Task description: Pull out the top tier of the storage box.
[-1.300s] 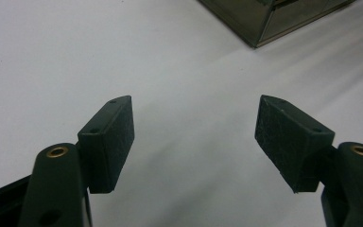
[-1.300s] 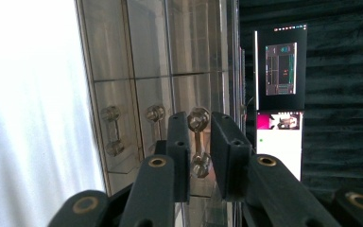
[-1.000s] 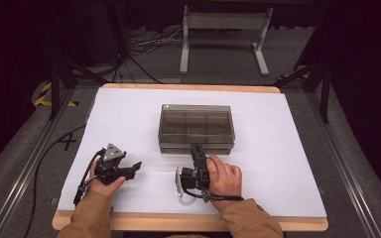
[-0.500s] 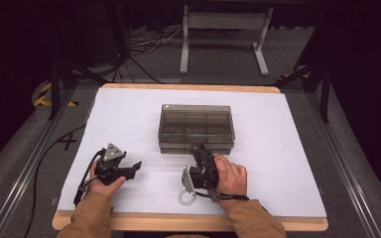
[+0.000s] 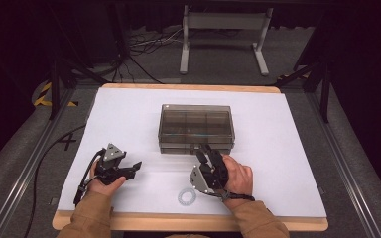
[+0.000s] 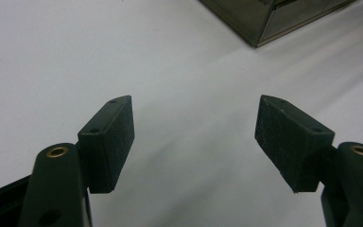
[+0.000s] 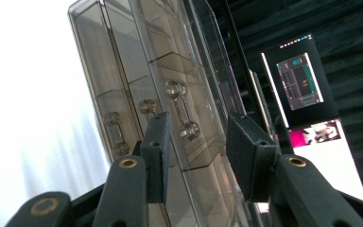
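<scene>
A smoky see-through drawer box stands in the middle of the white table. My right gripper is turned on its side at the box's front, just right of centre. In the right gripper view the right gripper is open, and a clear drawer handle on the box lies in line with the gap, at or just past the tips. My left gripper rests low at the front left, apart from the box. In its own view the left gripper is open over bare table, with a box corner beyond.
A small clear ring lies flat on the table near the front edge, just behind my right hand. The white table top has wood edging. Dark floor, cables and a metal stand lie beyond the far edge. A lit screen shows past the box.
My right gripper has moved right and forward up to the box front. The ring now lies a little nearer the front edge. The left gripper has stayed put.
</scene>
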A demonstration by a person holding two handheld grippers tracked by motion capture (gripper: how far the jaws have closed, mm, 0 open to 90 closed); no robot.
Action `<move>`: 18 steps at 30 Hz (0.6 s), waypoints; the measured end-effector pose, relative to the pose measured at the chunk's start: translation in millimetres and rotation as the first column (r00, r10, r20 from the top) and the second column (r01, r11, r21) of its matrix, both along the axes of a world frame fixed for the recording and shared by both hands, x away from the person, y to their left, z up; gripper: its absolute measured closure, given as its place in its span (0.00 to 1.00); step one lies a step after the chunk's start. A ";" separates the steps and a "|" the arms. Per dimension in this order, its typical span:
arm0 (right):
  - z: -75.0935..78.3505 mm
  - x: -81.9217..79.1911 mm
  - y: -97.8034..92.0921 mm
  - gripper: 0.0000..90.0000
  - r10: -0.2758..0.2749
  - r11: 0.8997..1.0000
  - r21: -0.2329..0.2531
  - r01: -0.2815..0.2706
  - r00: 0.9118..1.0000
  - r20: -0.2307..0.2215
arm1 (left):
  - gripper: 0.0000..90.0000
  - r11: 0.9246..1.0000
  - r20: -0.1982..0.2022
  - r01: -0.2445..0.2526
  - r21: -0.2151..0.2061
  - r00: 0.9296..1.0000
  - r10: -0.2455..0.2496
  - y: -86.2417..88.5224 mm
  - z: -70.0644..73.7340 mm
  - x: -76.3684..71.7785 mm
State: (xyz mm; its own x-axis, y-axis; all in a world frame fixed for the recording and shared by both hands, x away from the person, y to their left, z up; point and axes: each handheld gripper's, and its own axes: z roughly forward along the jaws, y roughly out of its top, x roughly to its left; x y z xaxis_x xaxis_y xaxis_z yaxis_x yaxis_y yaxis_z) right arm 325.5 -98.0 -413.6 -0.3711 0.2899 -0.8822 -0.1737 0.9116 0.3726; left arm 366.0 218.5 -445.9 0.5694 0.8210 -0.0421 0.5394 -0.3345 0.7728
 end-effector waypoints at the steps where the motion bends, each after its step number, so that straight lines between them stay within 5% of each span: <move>1: 0.4 0.2 -2.7 0.68 0.004 1.000 0.018 -0.003 1.000 -0.006 | 0.33 1.000 0.000 0.000 0.001 1.000 0.000 0.0 0.0 0.0; 10: 3.8 2.2 -12.3 0.66 0.060 0.992 0.110 -0.054 0.997 -0.050 | 0.33 1.000 -0.002 0.001 -0.006 1.000 -0.001 0.3 0.4 0.2; 18: 7.7 5.9 -25.6 0.65 0.121 0.963 0.254 -0.087 0.985 -0.124 | 0.33 1.000 0.002 0.008 -0.006 1.000 -0.008 -2.1 0.7 1.4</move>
State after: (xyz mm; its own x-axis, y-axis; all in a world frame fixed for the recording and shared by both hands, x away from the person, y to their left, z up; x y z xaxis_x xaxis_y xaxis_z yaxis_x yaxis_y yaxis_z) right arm 331.4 -123.6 -405.9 -0.5230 0.4454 -0.7267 -0.1944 0.7678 0.6105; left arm 367.4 216.4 -445.2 0.5760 0.8161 -0.0459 0.5353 -0.3343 0.7757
